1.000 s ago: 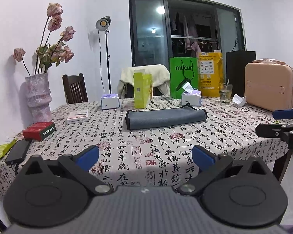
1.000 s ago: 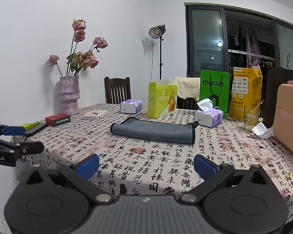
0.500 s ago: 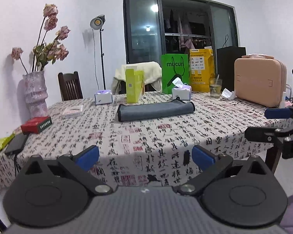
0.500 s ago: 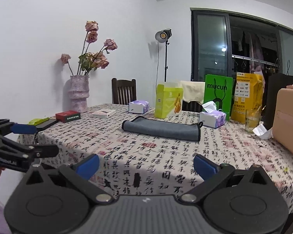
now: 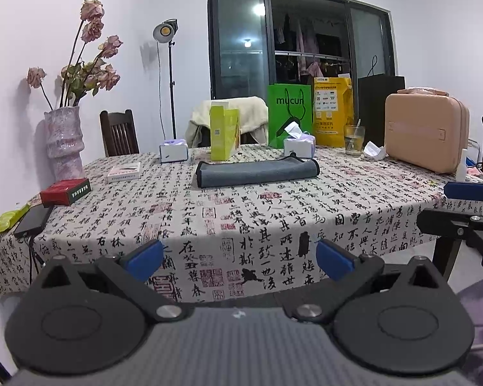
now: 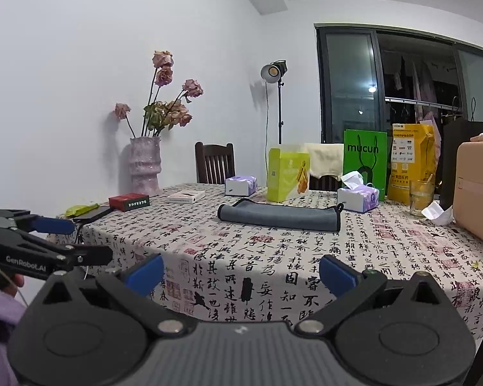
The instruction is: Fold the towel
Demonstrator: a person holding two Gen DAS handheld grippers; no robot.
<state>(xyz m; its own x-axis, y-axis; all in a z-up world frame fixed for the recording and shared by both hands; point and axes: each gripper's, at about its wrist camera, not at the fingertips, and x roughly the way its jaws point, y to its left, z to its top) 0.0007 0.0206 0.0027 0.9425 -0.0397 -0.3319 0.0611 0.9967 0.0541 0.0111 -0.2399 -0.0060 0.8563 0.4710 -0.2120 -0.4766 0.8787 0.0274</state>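
Nearest the cameras, two black hand-held grippers hang off the front edge of the worktop: the left gripper (image 5: 240, 259) and the right gripper (image 6: 240, 273), each with two blue-padded fingers (image 5: 143, 259) spread wide and holding nothing. Each also shows sideways at the border of the other's view. The worktop (image 5: 273, 225) is draped in a pale cloth printed with black calligraphy and red seals. At its left corner lie a yellow-green packet (image 5: 9, 218), a flat black phone (image 5: 32, 220) and one red rectangular box (image 5: 65, 191), with a flat white box (image 5: 124, 171) behind. In the middle, well apart from both grippers, lies the grey soft towel (image 5: 257, 173), folded into a long flat band with rounded ends. Beyond it stand two white-and-lilac tissue boxes (image 5: 174, 151), one lime cardboard carton (image 5: 223, 133), one green paper bag (image 5: 289, 114), one yellow bag (image 5: 333, 112), one clear glass (image 5: 354, 140) and one peach hard-shell case (image 5: 426, 138). A mottled pink ceramic vase (image 5: 62, 143) holds dried roses.
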